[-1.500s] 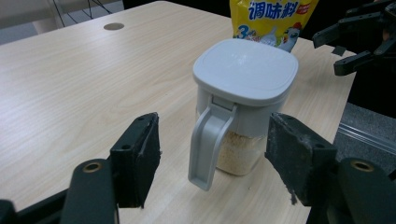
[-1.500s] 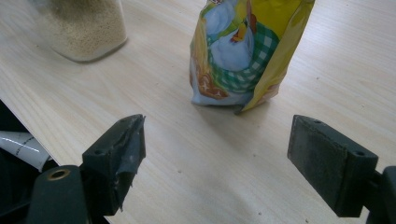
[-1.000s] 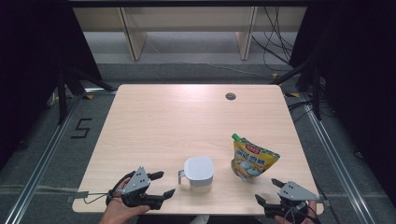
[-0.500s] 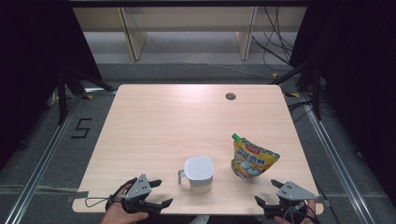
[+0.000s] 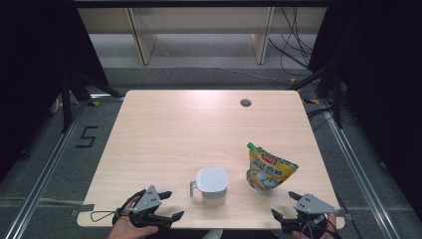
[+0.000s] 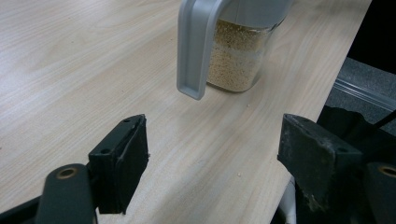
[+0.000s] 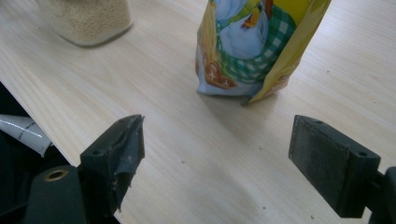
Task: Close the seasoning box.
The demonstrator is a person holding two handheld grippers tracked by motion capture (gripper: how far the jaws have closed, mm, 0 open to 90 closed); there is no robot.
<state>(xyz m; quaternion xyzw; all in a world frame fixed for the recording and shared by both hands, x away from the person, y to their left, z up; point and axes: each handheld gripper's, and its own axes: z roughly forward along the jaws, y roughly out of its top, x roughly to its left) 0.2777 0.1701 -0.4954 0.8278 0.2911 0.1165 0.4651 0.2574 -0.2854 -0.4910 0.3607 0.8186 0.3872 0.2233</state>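
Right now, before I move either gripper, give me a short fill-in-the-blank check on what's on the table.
1. The jar with the grey handle holds pale ____.
2. The yellow pouch stands to the ____ of the jar in the high view.
3. The jaws of the left gripper stand ____, with nothing between them.
4. The right gripper faces the ____.

Missing words: grains; right; open; pouch

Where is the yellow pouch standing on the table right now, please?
In the high view, the yellow pouch stands near the table's front right, beside the lidded container.
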